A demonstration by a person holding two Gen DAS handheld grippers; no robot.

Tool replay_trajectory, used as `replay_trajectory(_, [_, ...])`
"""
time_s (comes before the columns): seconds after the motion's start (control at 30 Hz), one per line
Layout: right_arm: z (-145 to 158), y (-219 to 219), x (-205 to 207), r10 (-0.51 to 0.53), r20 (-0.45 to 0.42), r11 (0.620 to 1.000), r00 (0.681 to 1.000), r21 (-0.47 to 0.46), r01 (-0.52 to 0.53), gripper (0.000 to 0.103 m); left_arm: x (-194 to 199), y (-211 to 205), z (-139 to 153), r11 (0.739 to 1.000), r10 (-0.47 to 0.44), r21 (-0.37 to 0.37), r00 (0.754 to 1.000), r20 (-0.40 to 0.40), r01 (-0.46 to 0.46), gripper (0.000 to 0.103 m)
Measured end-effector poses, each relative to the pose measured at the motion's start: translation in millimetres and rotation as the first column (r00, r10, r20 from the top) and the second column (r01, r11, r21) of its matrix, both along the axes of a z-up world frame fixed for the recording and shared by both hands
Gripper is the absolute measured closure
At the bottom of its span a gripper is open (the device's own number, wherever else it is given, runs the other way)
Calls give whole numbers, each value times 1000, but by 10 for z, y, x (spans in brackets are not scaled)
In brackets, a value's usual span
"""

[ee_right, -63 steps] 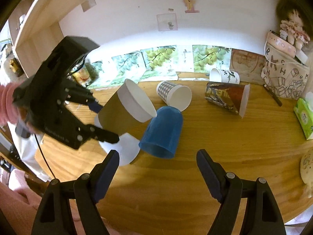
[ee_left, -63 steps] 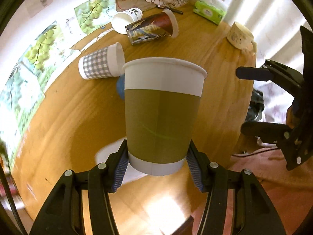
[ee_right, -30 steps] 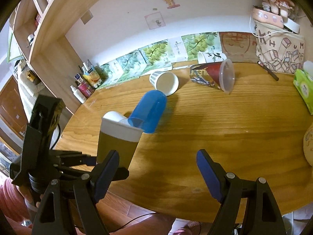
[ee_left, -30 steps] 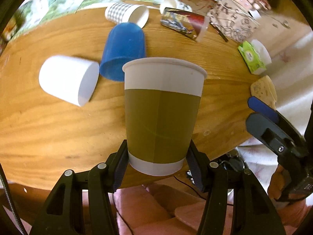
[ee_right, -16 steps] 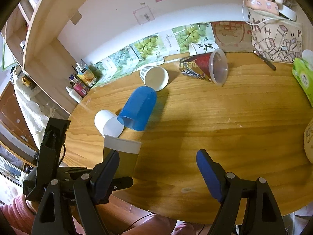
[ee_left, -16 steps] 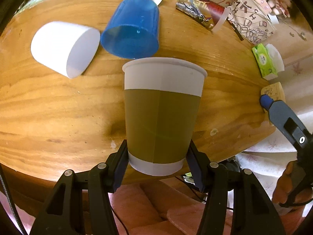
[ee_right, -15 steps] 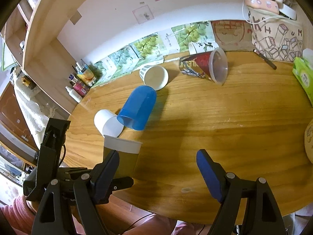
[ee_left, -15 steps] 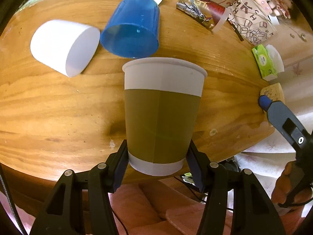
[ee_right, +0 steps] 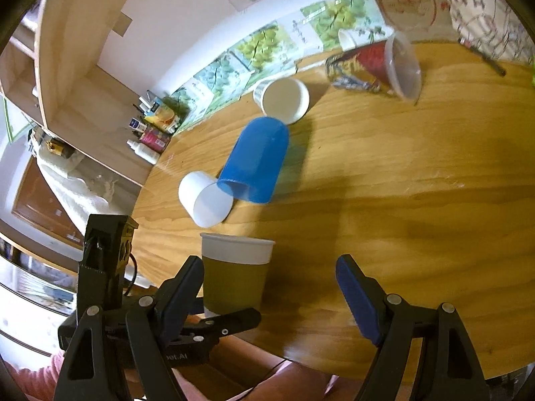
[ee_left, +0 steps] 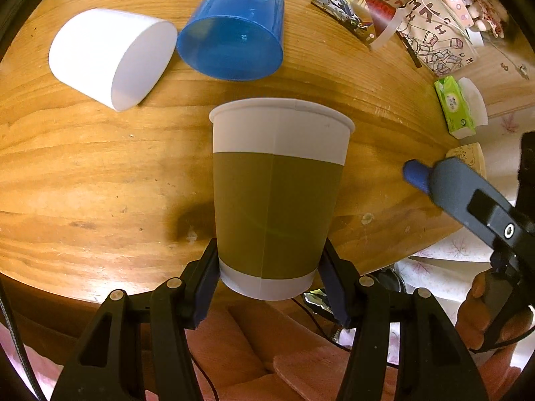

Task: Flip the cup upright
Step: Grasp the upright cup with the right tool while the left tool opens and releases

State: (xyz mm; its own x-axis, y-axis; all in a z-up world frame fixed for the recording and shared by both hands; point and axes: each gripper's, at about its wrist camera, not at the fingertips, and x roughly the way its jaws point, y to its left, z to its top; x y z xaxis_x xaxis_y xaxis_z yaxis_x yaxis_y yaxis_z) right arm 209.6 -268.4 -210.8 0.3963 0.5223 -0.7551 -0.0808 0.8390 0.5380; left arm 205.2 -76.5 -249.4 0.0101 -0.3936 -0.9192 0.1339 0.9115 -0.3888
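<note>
The left gripper (ee_left: pixel 267 287) pinches the olive cup (ee_left: pixel 277 193) upright, mouth up, over the table (ee_left: pixel 100 167) edge; setting down remains, right gripper (ee_right: pixel 271 294) spread empty alongside.

A home, prob. a living or dining room. Round wooden worktop (ee_right: pixel 418 200) pushed against a white wall w/ grape-print posters (ee_right: pixel 264 50) along its back edge. Wooden shelving (ee_right: pixel 67 77) beside it, w/ small bottles (ee_right: pixel 147 140) at its foot. Patterned tote bag (ee_left: pixel 438 46), tissue pack (ee_left: pixel 456 107) and a doll (ee_left: pixel 481 13) at the worktop's far side. Paper and plastic cups (ee_right: pixel 257 163) lie scattered about.
</note>
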Motion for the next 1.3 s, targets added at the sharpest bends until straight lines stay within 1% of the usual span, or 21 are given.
replay_trajectory(0.17, [-154,41,85,8,-97,996,995,88,0,21,30,-48,-27,1000,0,6,1000,-5,0,42])
replay_trajectory(0.2, [-186,46,101,7,-116,994,993,107,6,21,31,-46,-32,1000,0,0,1000,-9,0,41])
replay_trajectory(0.23, [-210,51,114,8,-130,993,991,121,7,21,35,-62,-37,1000,0,-5,1000,-12,0,36])
replay_trajectory(0.27, [-232,55,126,10,-144,991,989,134,9,21,31,-60,-38,1000,-2,-8,1000,-12,2,35])
replay_trajectory(0.57, [-375,153,228,36,-223,983,974,182,6,21,1,-93,19,999,-40,-29,999,-2,39,34])
replay_trajectory(0.97, [-488,316,358,52,-283,987,958,163,-6,21,-1,-85,32,997,-57,-50,998,-10,57,34])
replay_trajectory(1.1, [-512,379,392,60,-293,991,954,132,-21,21,-1,-84,55,997,-57,-57,998,5,57,34])
replay_trajectory(1.3, [-511,426,412,60,-291,992,955,122,-25,21,-51,-17,127,997,-38,-59,998,48,41,34])
